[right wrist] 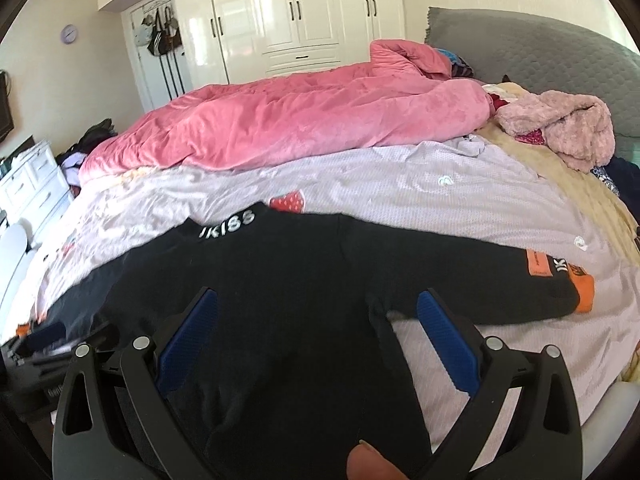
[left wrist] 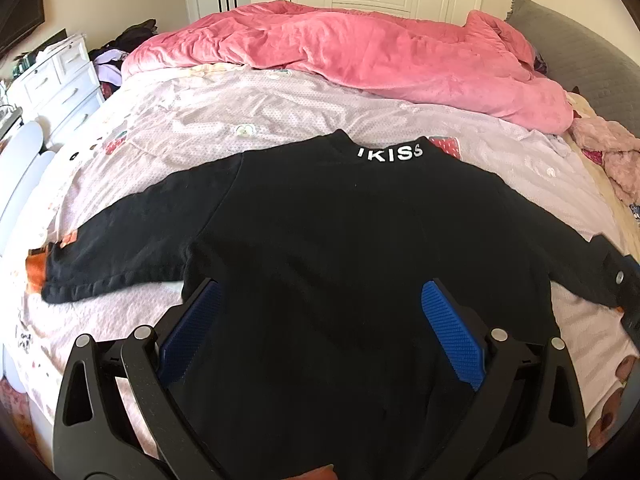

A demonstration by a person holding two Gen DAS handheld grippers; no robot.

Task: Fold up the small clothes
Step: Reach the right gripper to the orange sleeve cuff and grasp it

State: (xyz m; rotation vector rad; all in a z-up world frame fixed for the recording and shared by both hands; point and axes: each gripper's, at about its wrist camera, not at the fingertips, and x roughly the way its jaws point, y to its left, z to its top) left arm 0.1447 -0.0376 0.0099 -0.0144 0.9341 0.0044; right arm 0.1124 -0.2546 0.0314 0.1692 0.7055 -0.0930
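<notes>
black top [left wrist: 320, 240] – white lettering, orange cuff; pink quilt [left wrist: 360, 56]; lilac strawberry-print sheet [left wrist: 200, 120].

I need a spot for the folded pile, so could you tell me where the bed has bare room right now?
The widest free patch is the lilac sheet between the pink duvet and the black sweatshirt collar. A smaller strip lies below its orange-cuffed sleeve, near the bed edge. The headboard corner is crowded by a fluffy pink garment.
</notes>
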